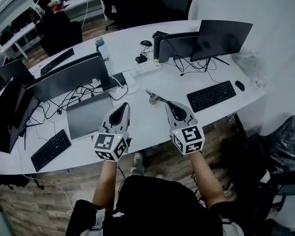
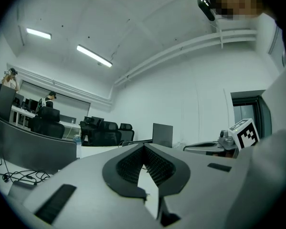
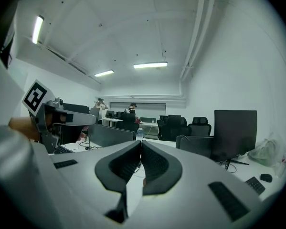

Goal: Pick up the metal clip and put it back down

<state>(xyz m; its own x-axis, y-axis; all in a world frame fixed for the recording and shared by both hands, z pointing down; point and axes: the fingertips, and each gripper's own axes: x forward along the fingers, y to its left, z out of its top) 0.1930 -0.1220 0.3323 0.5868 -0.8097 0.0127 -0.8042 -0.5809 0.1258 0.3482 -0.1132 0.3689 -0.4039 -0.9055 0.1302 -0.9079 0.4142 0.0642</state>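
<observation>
The metal clip lies on the white desk, a small silvery piece just beyond and between the two gripper tips. My left gripper hovers over the desk's front part, jaws closed tip to tip with nothing in them; the left gripper view shows the same. My right gripper is beside it, close to the clip's right side, also shut and empty, as in the right gripper view. Neither gripper view shows the clip. Both grippers point level across the room.
A closed grey laptop lies left of the grippers, a black keyboard to the right and another at far left. Monitors, cables and a power strip fill the back. A chair and a black bag stand at the right.
</observation>
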